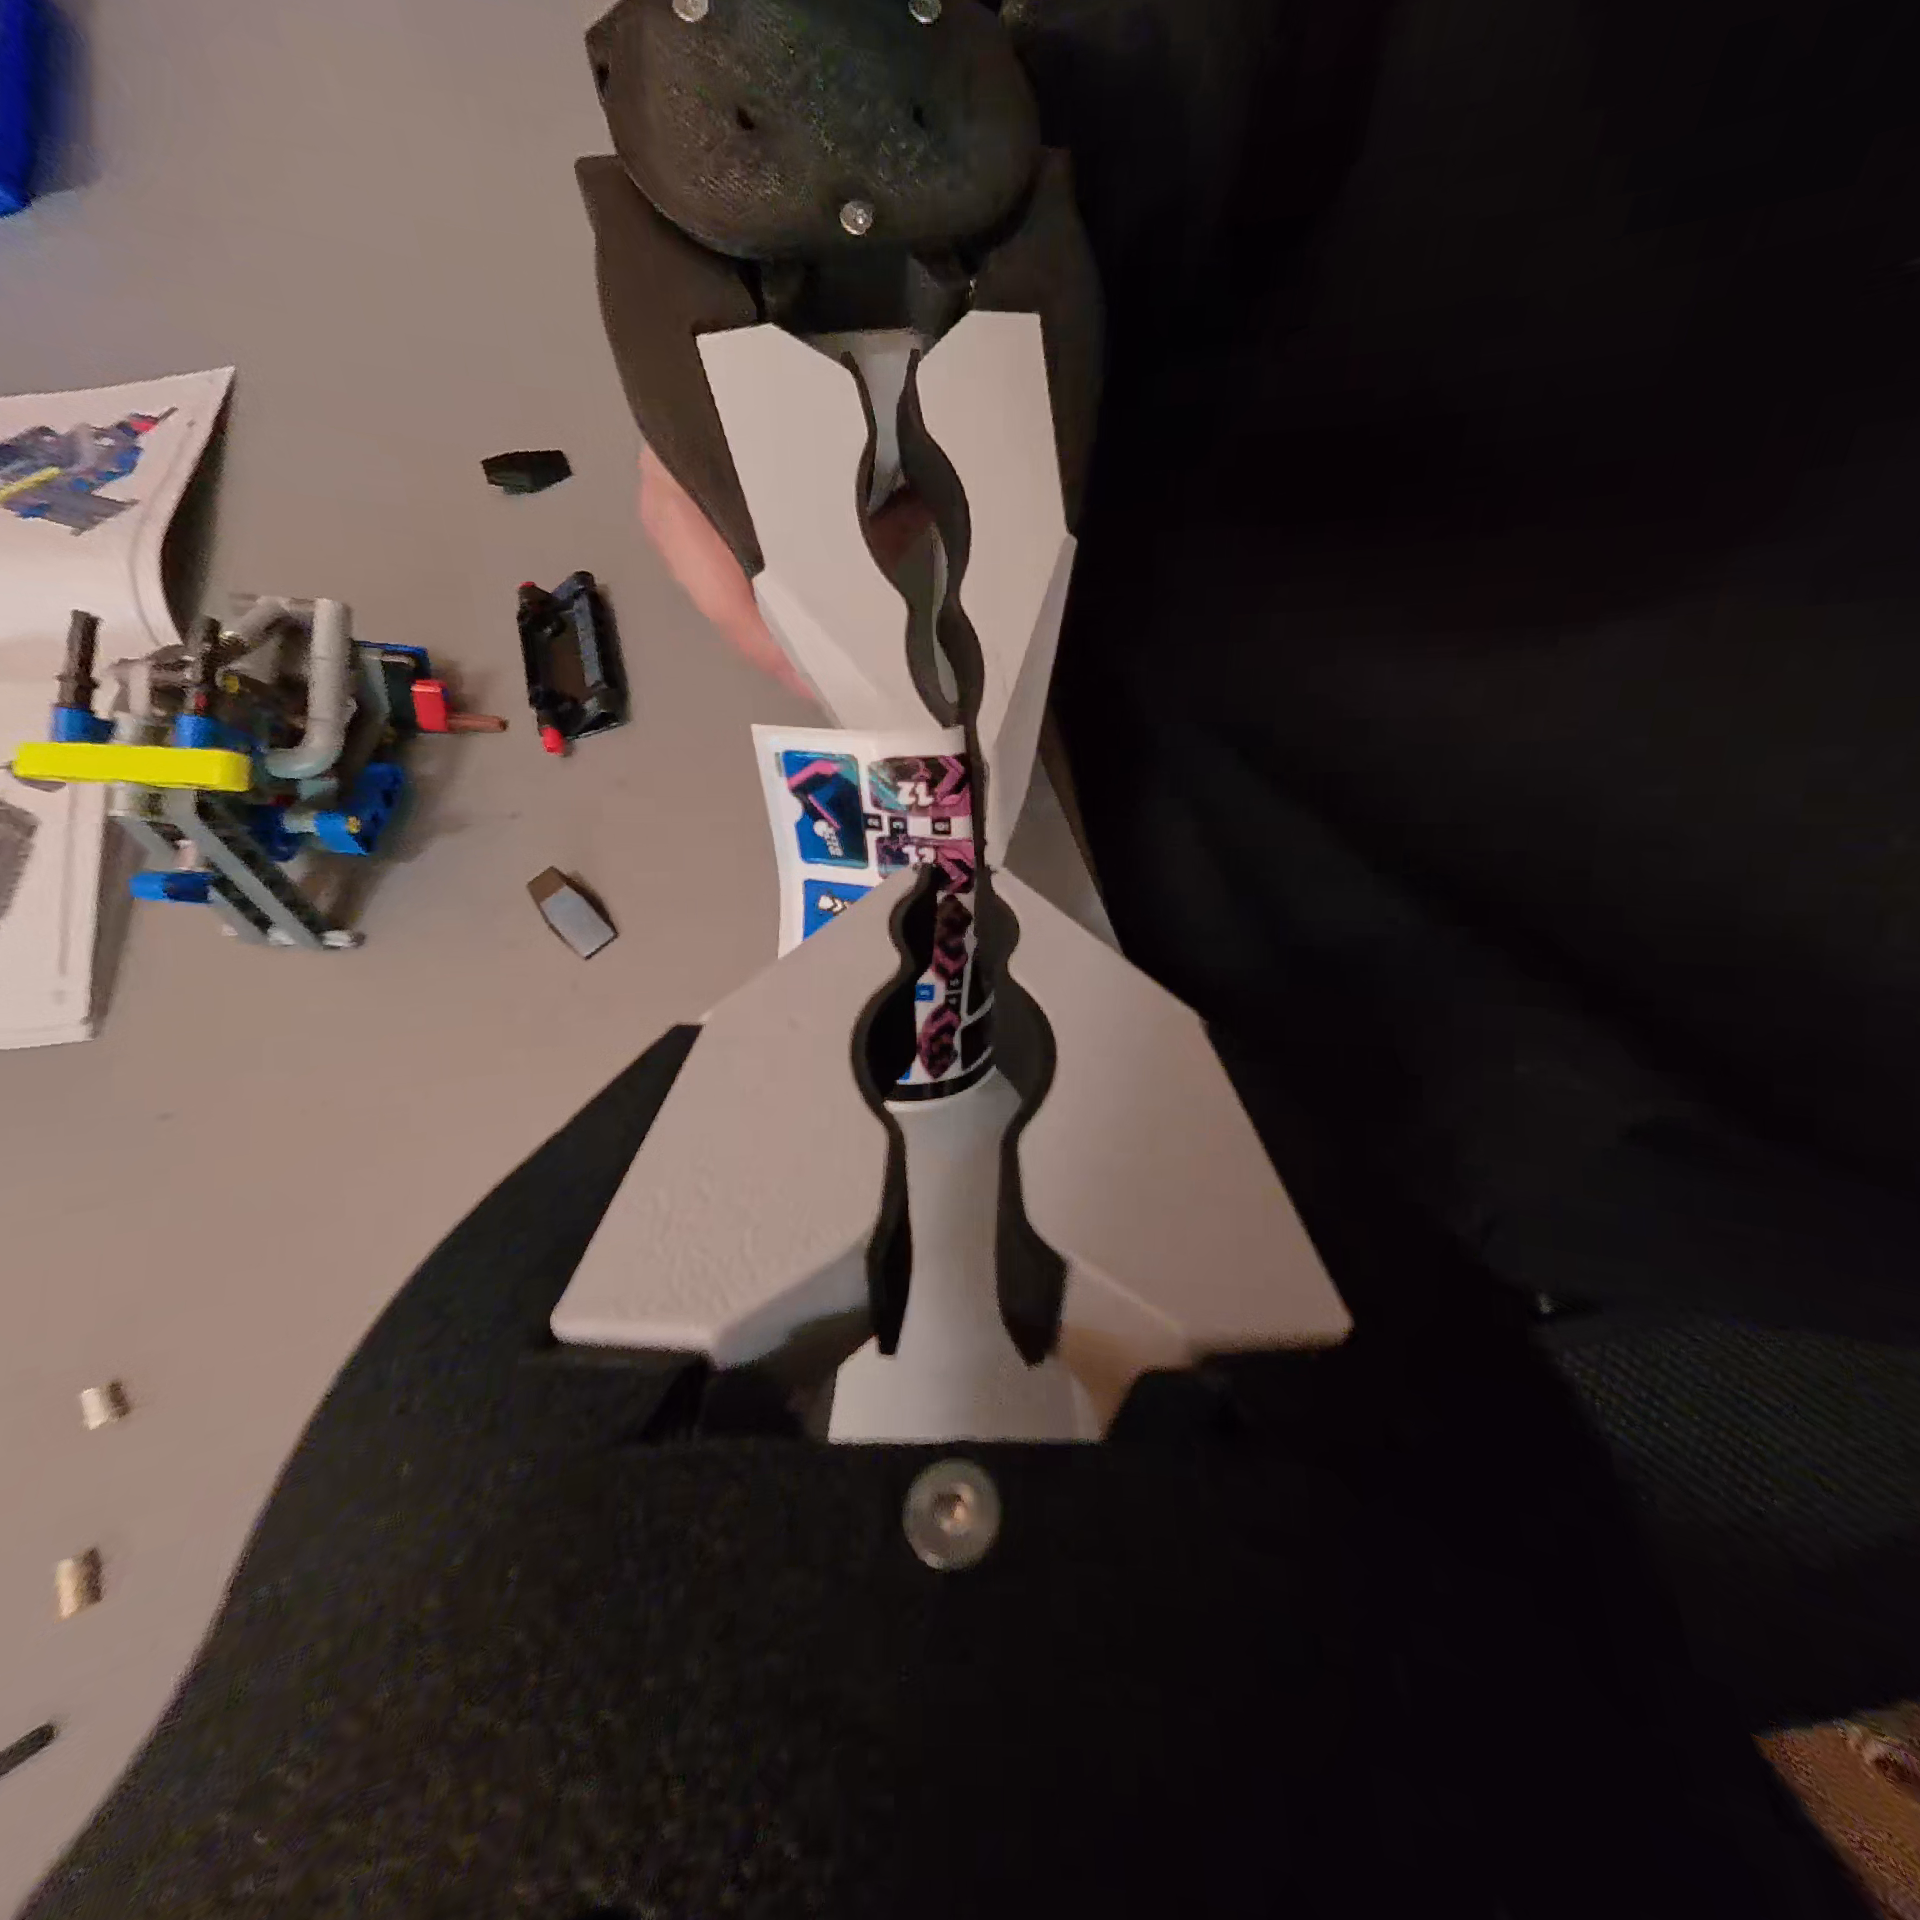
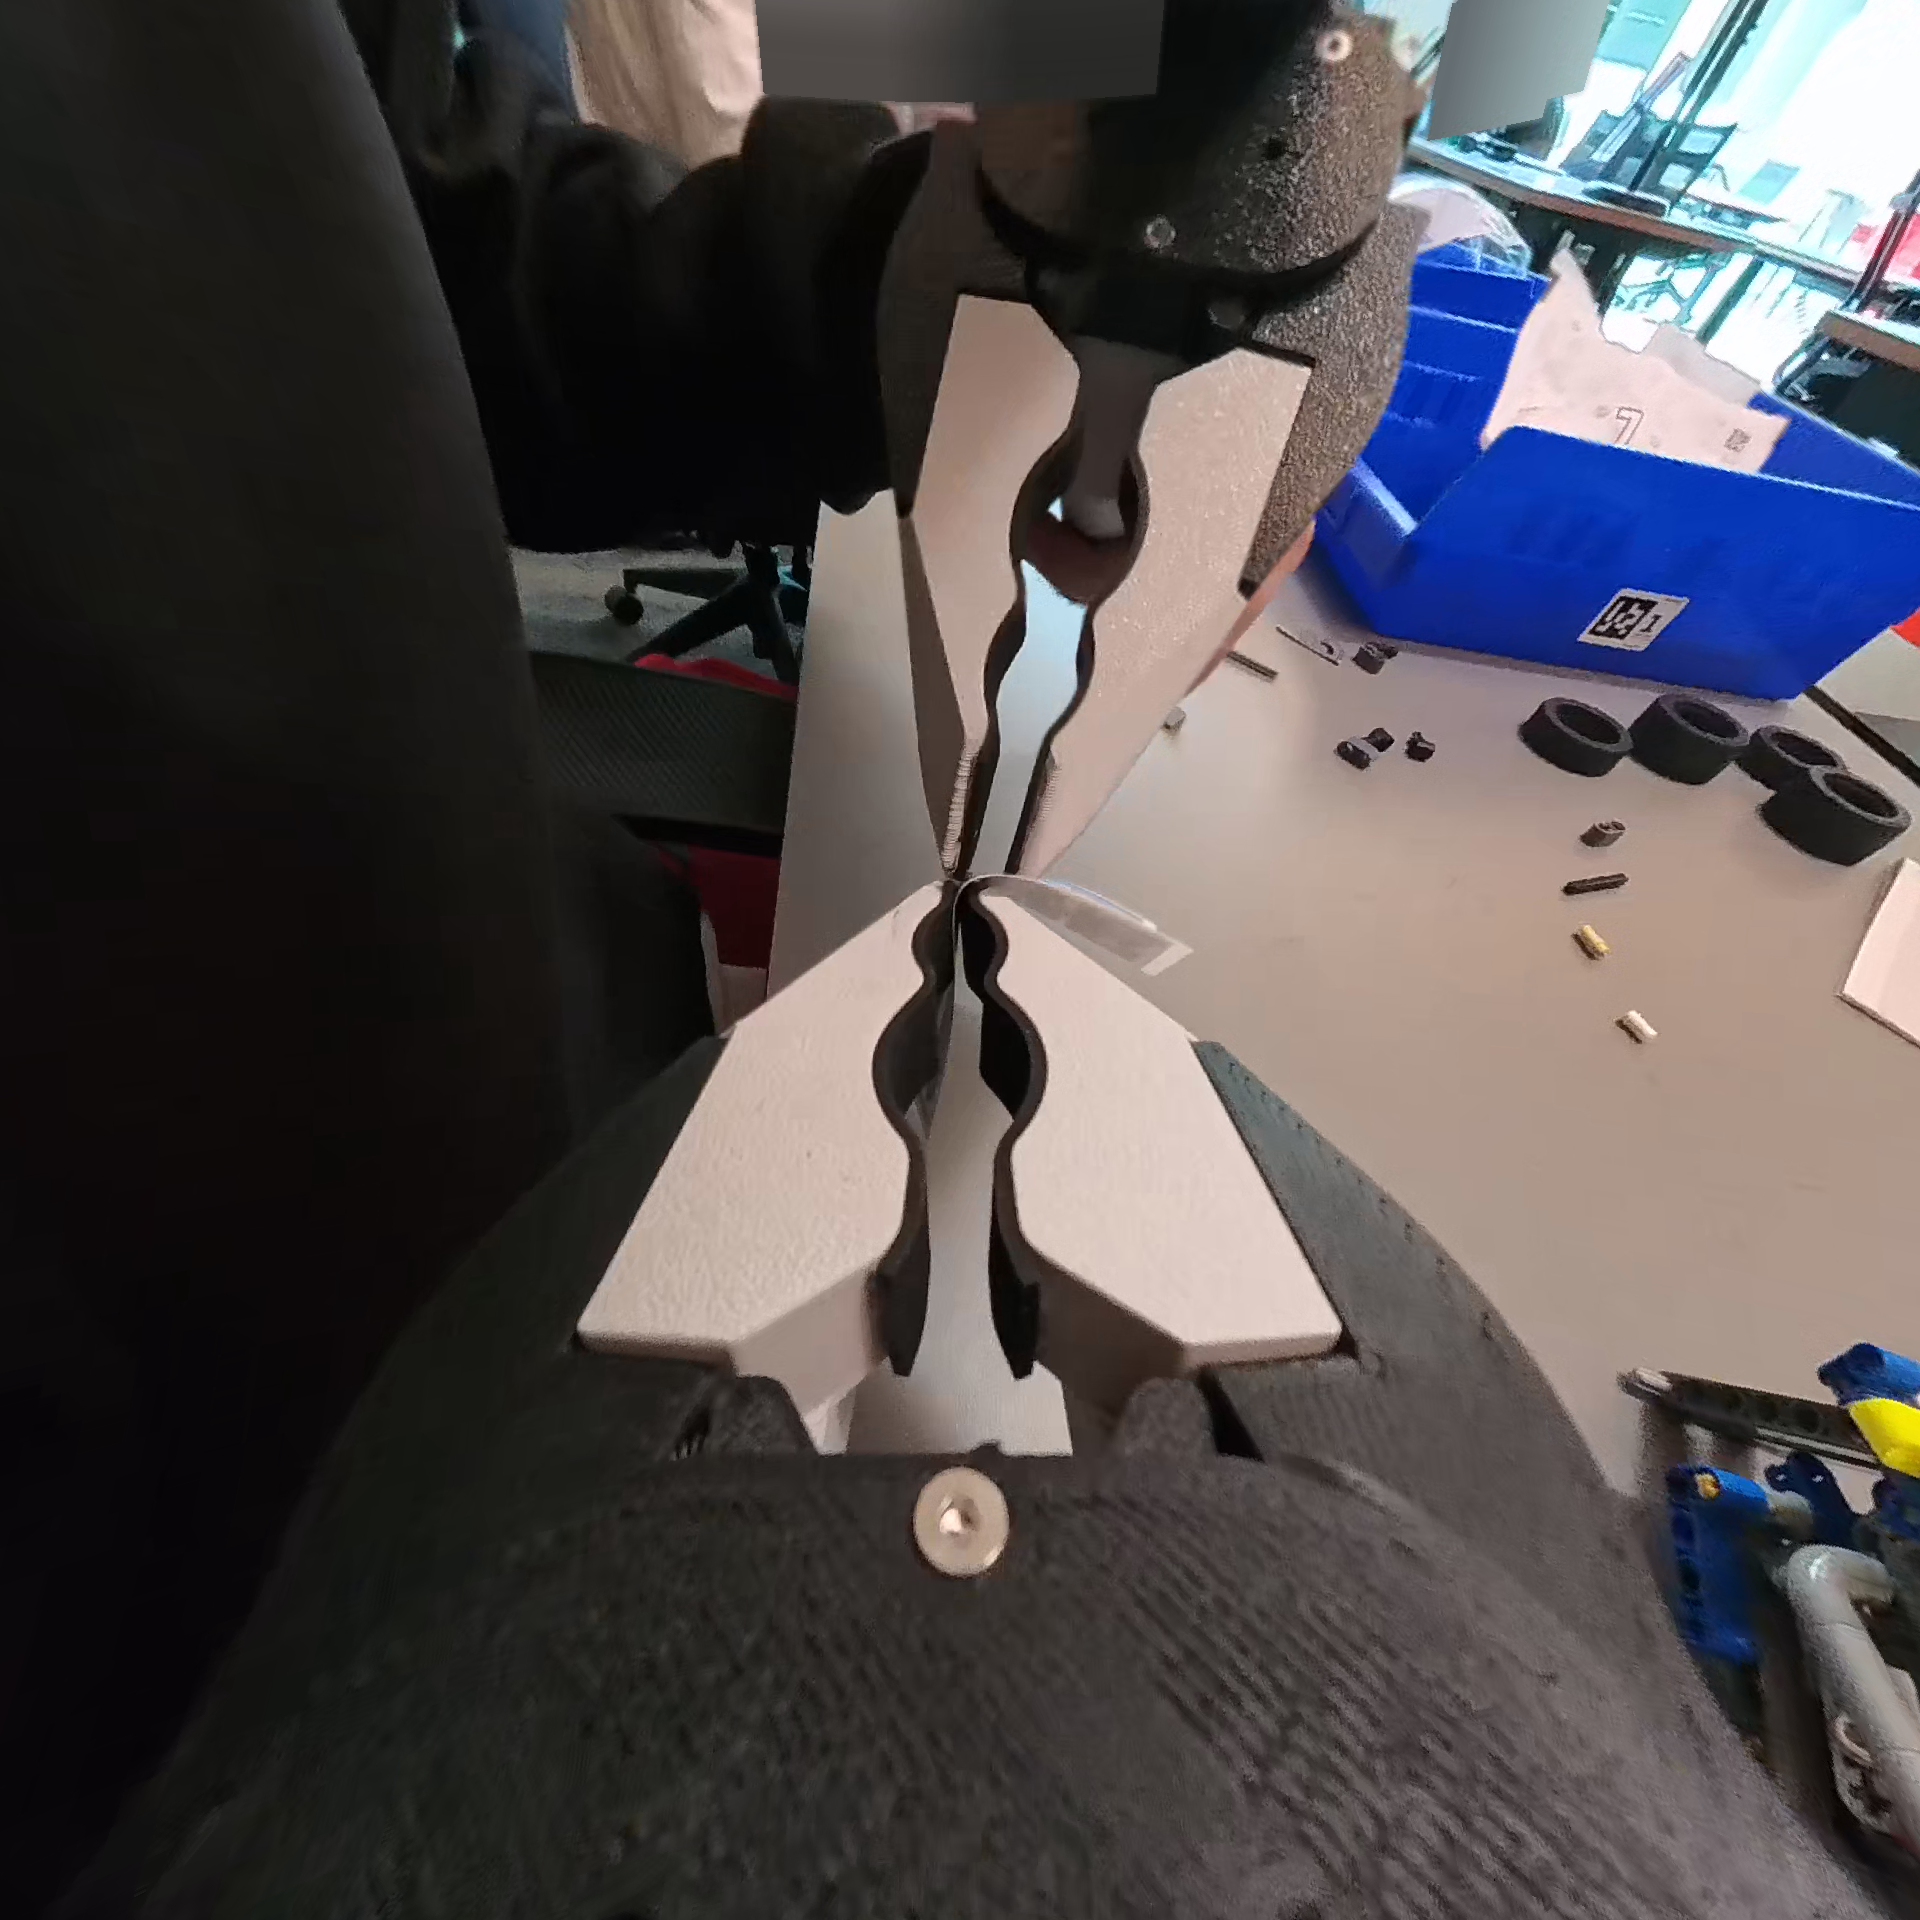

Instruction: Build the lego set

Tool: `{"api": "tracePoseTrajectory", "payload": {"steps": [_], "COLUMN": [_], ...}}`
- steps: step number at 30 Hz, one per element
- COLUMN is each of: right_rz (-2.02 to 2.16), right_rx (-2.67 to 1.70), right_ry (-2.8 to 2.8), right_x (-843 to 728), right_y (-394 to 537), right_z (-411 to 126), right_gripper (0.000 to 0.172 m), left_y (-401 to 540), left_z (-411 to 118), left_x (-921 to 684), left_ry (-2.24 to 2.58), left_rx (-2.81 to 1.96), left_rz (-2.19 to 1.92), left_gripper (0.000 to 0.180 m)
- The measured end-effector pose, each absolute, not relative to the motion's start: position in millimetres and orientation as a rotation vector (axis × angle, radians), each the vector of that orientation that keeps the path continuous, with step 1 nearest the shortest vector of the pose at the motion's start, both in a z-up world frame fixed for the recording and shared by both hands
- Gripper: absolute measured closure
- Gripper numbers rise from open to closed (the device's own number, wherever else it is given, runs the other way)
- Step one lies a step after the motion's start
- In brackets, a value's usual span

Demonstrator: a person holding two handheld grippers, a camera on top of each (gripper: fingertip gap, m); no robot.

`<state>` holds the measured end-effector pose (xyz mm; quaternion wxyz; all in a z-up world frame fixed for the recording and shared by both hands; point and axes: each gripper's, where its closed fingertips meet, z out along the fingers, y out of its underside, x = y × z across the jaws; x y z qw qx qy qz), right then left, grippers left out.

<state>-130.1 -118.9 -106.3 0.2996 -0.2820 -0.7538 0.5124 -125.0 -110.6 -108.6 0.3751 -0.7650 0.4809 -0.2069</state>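
A white sticker sheet (image 1: 831, 821) with blue and pink stickers hangs above the grey table (image 1: 416, 260). My right gripper (image 2: 956, 890) is shut on the sheet's edge. The sheet (image 2: 1101, 925) curls out to the right of its tips. In the left wrist view the right gripper (image 1: 966, 717) comes in from the top, pinching the sheet's upper edge. My left gripper (image 1: 958, 878) meets it tip to tip. The sheet runs into the narrow gap between its pads. In the right wrist view the left gripper (image 2: 992, 862) shows its fingers still apart, not pressing on the sheet.
A blue, grey and yellow brick model (image 1: 239, 758) stands on an open instruction booklet (image 1: 73, 499). Loose black (image 1: 571, 655) and grey (image 1: 571, 912) pieces lie nearby. A blue bin (image 2: 1558, 540), black tyres (image 2: 1683, 738) and small pins (image 2: 1590, 940) are on the table. A person's dark clothing fills one side. Only a small space, under 4 cm, lies between the two pairs of fingers.
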Motion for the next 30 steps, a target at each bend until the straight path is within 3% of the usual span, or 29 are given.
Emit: {"api": "tracePoseTrajectory", "payload": {"steps": [19, 30], "right_rz": [1.316, 1.446], "right_rx": [-0.69, -1.013], "right_ry": [-2.032, -1.923], "right_x": [-126.5, -138.1], "right_y": [-120.4, -97.8], "right_z": [-111.0, -112.2], "right_gripper": [0.172, 0.172], "left_y": [-113.9, -100.8], "left_z": [-108.8, -86.4], "left_x": [-123.4, -152.4], "left_ry": [1.146, 0.921], "left_rx": [-1.94, -1.864], "left_rz": [-0.731, -0.678], "left_gripper": [0.18, 0.18]}}
